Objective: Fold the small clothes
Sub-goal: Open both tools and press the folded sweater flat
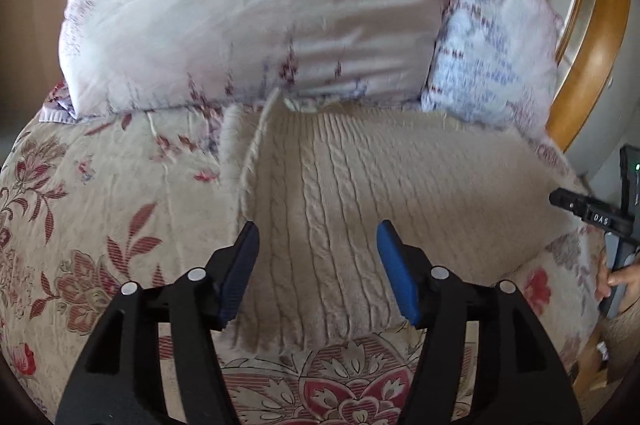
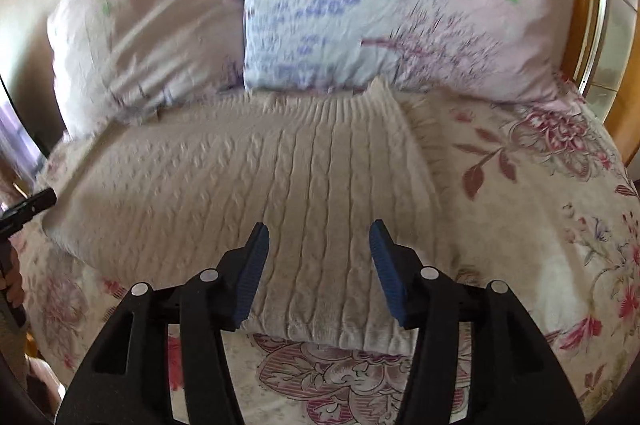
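- Left wrist view, far left: floral bedsheet (image 1: 80, 193), bare, nothing to fold there
- Centre-left: left gripper (image 1: 316, 237) spread, nothing between blue pads, hovering over near part of cream cable-knit sweater (image 1: 360, 177)
- Sweater lying flat across sheet, already doubled into a wide band by the look of it, far edge touching pink pillow (image 1: 240, 5) and blue-print pillow (image 1: 492, 53)
- Far right edge of same view: right gripper (image 1: 560, 199) tip only, a hand (image 1: 616, 281) on its handle, mostly cut off
- Right wrist view: right gripper (image 2: 318, 237) likewise spread and empty, above sweater (image 2: 240, 185) near edge
- Step judged: fold just laid, both claws let go; next probably a cross fold, needing pinches on one short end, both layers caught
- Hard to tell: layer count, sleeves and neckline hidden; motion blur on pillows; wooden headboard (image 1: 588, 65) partly cropped
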`<state>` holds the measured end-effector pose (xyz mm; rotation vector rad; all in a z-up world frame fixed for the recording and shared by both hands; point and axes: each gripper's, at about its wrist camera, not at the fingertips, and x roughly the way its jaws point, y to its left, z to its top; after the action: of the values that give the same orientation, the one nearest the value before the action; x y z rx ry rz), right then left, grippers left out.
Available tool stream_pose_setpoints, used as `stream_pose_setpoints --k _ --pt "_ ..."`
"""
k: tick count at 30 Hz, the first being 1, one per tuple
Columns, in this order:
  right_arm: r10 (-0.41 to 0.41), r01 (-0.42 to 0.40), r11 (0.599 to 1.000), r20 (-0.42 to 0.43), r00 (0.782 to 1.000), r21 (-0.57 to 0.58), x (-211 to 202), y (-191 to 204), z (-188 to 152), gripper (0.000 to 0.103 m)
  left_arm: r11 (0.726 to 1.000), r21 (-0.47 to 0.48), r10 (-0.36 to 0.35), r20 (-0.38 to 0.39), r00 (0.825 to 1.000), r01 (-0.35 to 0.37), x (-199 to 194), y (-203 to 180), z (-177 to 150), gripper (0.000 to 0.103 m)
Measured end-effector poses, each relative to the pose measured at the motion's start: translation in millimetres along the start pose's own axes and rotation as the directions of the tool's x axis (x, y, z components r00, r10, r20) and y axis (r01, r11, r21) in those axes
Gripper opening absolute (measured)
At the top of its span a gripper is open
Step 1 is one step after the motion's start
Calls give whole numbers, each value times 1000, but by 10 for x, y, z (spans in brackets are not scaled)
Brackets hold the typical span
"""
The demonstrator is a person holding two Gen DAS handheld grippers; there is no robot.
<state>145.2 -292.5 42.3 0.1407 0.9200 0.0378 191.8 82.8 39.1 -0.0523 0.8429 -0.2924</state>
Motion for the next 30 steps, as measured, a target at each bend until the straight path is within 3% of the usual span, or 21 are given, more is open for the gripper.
stream_pose_setpoints --k 3,5,8,10,13,19,22,30 --pt "-27 27 1000 -64 998 -5 154 -1 -70 57 1000 -5 19 -51 999 -20 139 30 -71 61" --pt "-26 25 1000 -61 998 -13 179 -4 -97 59 999 -2 33 -63 997 -33 193 47 -121 61" --pt "-14 13 1000 -61 998 -25 182 23 -124 67 1000 -1 31 -52 998 -31 156 34 -106 61" --pt "-14 12 999 -59 998 -39 186 57 -136 71 997 -77 -22 -4 1000 21 48 155 -27 62" --pt "-4 2 999 -58 998 -46 206 79 -126 77 976 -212 -34 26 999 39 28 441 114 65" --pt "40 -41 999 -56 998 -17 203 27 -93 81 912 -400 -126 -68 990 89 434 831 264 59" --pt "49 -50 999 -55 997 -19 185 11 -101 81 885 -449 -169 -71 983 120 544 882 240 54" --pt "63 -63 998 -51 997 -11 174 6 -100 83 849 -499 -211 -22 977 172 638 911 239 45"
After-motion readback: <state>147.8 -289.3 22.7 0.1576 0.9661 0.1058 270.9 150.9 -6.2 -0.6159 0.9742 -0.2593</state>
